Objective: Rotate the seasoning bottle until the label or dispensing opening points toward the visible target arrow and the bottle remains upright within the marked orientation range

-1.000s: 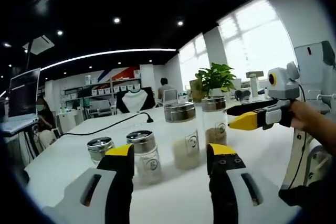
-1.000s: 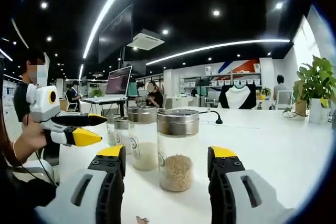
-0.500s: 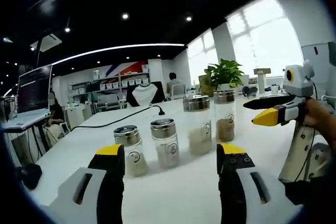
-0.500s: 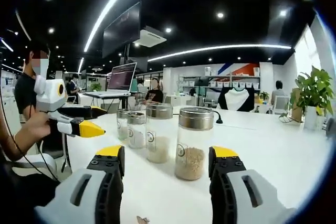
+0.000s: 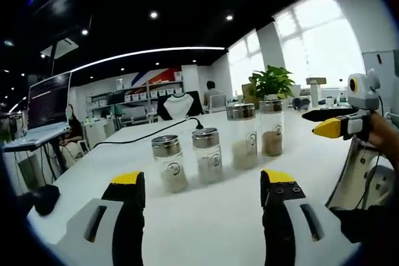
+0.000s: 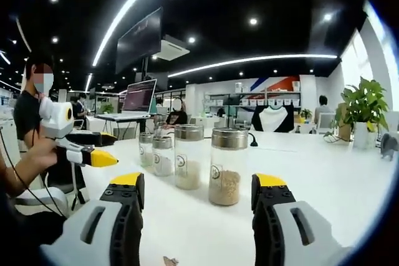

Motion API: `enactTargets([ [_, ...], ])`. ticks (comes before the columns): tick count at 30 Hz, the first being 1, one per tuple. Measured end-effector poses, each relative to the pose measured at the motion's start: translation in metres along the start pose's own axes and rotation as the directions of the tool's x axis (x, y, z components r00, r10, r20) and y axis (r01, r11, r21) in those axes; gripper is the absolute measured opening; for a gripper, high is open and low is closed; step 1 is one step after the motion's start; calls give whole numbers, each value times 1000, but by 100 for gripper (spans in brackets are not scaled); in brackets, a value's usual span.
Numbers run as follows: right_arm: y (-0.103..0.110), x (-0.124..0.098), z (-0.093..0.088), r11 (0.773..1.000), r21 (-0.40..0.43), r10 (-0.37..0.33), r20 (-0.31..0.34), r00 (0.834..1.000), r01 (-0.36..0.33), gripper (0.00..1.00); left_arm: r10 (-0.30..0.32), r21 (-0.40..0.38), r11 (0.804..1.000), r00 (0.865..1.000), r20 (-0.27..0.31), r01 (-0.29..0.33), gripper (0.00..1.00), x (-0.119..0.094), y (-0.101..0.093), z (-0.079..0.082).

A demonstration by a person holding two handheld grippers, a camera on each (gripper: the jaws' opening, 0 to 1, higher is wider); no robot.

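As right view adds laptop (image 6: 141, 96), 4 bottles (image 5: 207, 154)

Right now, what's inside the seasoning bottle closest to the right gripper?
The nearest bottle holds brownish granules filling its lower part; above them the glass is empty. Its metal lid hides any dispensing opening.

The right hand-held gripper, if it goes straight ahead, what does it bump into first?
Most likely the tall bottle of brown seasoning, standing upright between the lines of the right hand-held gripper's open jaws. Depth is hard to judge; the bottle with pale seasoning stands just left of that path.
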State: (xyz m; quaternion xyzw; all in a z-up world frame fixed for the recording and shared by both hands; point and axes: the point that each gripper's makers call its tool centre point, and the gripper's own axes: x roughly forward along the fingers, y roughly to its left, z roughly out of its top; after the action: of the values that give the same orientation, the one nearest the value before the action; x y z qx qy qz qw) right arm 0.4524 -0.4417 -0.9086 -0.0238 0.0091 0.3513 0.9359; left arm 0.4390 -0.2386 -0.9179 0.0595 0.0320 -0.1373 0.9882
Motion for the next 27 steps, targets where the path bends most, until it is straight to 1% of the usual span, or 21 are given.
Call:
enactTargets([
  [1, 1, 0, 0, 1000, 3, 5, 3, 1000, -5, 70, 3, -1, 1000, 1000, 3, -3, 80, 0, 1, 1],
  [2, 3, 0, 2, 1000, 29, 11, 22, 1000, -11, 69, 4, -2, 1000, 1000, 3, -4, 80, -1, 2, 1],
  [3, 3, 0, 2, 999, 33, 13, 22, 1000, -13, 68, 6, -5, 1000, 1000, 6, -6, 80, -1, 2, 1],
  [9, 7, 0, 2, 999, 27, 20, 14, 1000, -20, 68, 18, -9, 1000, 1000, 10, -18, 80, -3, 8, 2],
  [14, 9, -1, -1, 999, 27, 23, 3, 1000, -23, 68, 10, -6, 1000, 1000, 10, -10, 79, -6, 5, 1],
  [15, 10, -2, -1, 999, 28, 24, 5, 1000, -24, 68, 7, -4, 1000, 1000, 2, -7, 77, -7, 5, 0],
  [19, 10, -6, 3, 999, 30, 20, 19, 1000, -20, 68, 7, 39, 999, 1000, -5, -6, 76, -10, 3, 1],
  [21, 9, -8, 7, 999, 34, 10, 36, 999, -12, 68, 2, 35, 999, 1000, -2, -1, 76, -11, 3, 3],
  [27, 7, -11, 14, 1000, 27, 1, 52, 999, -3, 67, 3, 24, 1000, 1000, 11, -3, 75, -12, 5, 7],
])
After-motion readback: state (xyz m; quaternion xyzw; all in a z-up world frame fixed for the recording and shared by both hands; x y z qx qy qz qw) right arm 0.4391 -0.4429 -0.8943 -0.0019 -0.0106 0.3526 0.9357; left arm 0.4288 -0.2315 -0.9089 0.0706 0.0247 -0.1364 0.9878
